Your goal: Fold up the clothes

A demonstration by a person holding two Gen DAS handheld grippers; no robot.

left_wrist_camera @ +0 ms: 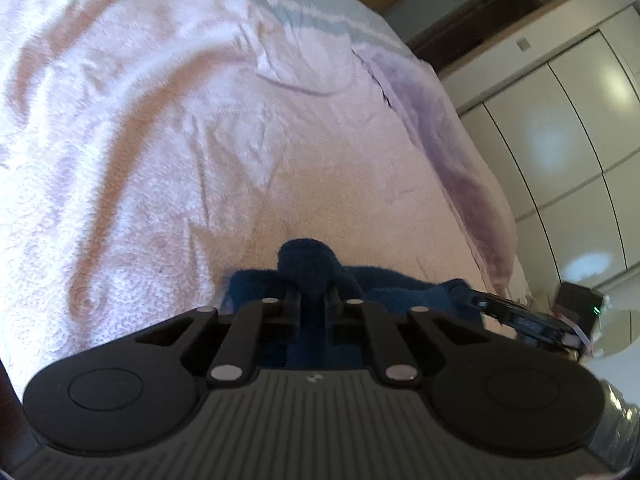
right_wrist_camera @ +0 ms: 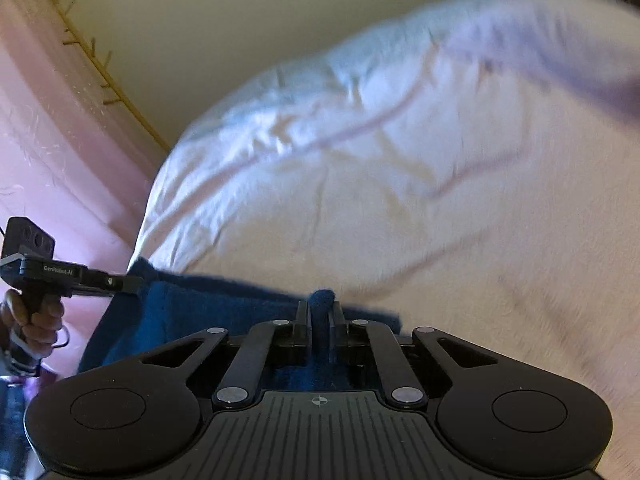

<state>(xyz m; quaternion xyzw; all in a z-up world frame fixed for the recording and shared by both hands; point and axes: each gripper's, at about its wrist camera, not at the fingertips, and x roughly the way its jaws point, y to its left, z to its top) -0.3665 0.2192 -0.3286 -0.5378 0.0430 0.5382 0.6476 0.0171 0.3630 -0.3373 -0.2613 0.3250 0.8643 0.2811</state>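
1. The left claw (left_wrist_camera: 313, 300) is pinched tight on a bunched-up bit of the blue cloth (left_wrist_camera: 392, 280). A fuzzy blue lump pokes out past its tips.
2. The right claw (right_wrist_camera: 320, 314) is pinched tight too, on another bit of the same blue cloth (right_wrist_camera: 192, 300). A small blue lump sticks up between its tips.
3. The blue cloth hangs low and close, between the two claws. Its top edge runs sideways from one claw to the other. So the long way of the cloth goes left to right, not away from the person.
4. The pink bed (left_wrist_camera: 160, 120) lies in front of both claws and spreads far ahead. The cloth sits at the near edge of it. I think the next move is to carry the held edge forward over the bed, with both claws going together so the edge stays straight.
5. Both claws are right on the cloth, so neither is nearer.
6. The left view shows the bed's side, the white cupboard doors (left_wrist_camera: 560, 120) and a bit of the right claw (left_wrist_camera: 520, 316) at the cloth's far end.
7. The right view shows more of the cloth, a pink curtain (right_wrist_camera: 48, 128), and the left claw (right_wrist_camera: 134, 282) with a hand (right_wrist_camera: 40, 312) on its handle.
8. How much cloth hangs below, I cannot tell.
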